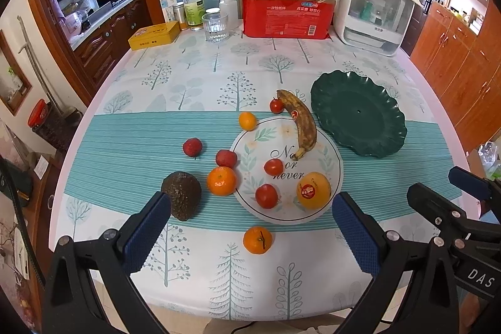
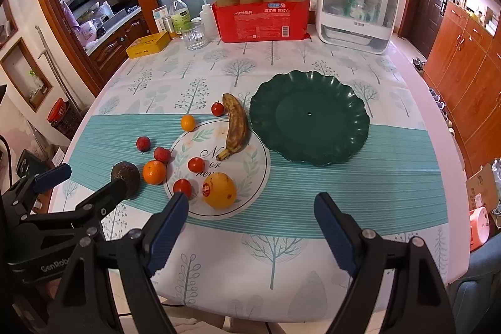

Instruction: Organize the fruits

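Note:
Fruits lie loose on the tablecloth: a spotted banana (image 1: 299,122) (image 2: 235,124), a stickered orange (image 1: 313,190) (image 2: 219,190), tangerines (image 1: 221,180) (image 1: 257,240) (image 2: 154,172), small red tomatoes (image 1: 266,196) (image 2: 196,164), red lychees (image 1: 192,146) (image 2: 143,143) and a dark avocado (image 1: 182,194) (image 2: 126,177). An empty dark green scalloped plate (image 1: 357,111) (image 2: 310,118) sits to their right. My left gripper (image 1: 250,224) is open and empty above the near fruits. My right gripper (image 2: 252,215) is open and empty beside the orange; it also shows in the left wrist view (image 1: 451,187).
At the table's far edge stand a red cup package (image 1: 288,11), a white dish cabinet (image 1: 375,11), a glass (image 1: 215,26), bottles (image 1: 193,5) and a yellow tin (image 1: 153,35). Wooden cabinets (image 2: 463,58) line the right side.

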Demonstrator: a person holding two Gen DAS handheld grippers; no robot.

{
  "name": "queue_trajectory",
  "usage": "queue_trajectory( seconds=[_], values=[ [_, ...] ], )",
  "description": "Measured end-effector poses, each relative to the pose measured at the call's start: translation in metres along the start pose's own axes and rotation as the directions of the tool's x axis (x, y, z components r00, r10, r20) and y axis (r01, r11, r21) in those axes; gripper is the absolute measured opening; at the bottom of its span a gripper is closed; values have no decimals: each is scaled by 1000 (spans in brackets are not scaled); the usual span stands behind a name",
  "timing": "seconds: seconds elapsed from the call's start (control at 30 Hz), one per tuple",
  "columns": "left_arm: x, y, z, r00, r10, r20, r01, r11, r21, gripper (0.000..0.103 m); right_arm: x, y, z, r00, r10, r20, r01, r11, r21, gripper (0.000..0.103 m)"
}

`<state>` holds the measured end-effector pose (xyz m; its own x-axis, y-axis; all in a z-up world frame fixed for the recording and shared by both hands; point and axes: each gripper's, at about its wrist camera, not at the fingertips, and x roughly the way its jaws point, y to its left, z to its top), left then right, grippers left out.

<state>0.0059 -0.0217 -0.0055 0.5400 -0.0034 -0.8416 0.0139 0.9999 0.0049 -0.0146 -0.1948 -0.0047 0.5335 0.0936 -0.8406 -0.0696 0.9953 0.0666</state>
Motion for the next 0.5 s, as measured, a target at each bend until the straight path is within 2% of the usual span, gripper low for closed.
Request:
queue_trajectory(
  seconds=[0.5],
  values=[
    [0, 14, 11, 1000, 6, 6, -6, 999, 36, 102, 1, 15, 6, 1000, -20, 1, 20, 1000, 12, 83]
  ],
)
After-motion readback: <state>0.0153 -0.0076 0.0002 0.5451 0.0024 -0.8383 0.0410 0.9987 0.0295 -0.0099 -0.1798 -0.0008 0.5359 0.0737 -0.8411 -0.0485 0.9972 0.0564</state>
